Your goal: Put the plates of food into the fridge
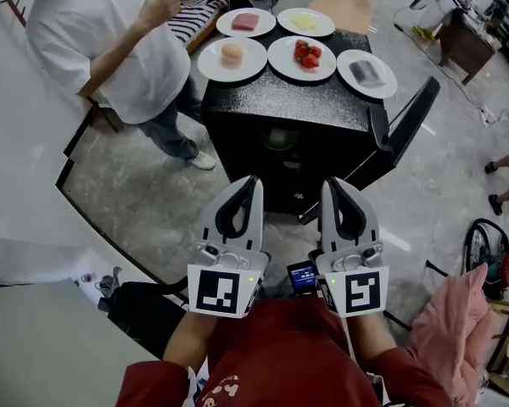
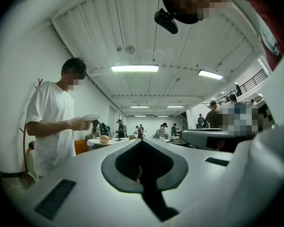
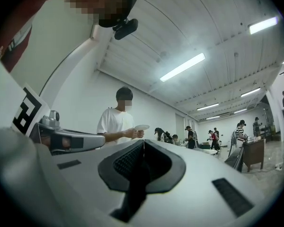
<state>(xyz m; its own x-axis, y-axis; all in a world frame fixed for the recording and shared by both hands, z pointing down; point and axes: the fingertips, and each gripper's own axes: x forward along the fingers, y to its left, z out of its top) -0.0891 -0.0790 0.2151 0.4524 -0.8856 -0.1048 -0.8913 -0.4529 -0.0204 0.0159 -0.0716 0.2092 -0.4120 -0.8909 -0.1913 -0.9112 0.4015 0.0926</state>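
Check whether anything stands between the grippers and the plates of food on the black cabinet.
Nothing visible does. The shut left gripper and right gripper point at the black speckled-top cabinet, whose top holds the five white round plates. The person in a white shirt stands off to its left.

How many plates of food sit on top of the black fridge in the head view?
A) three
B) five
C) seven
B: five plates rest on the black fridge, two in the back row and three in the front.
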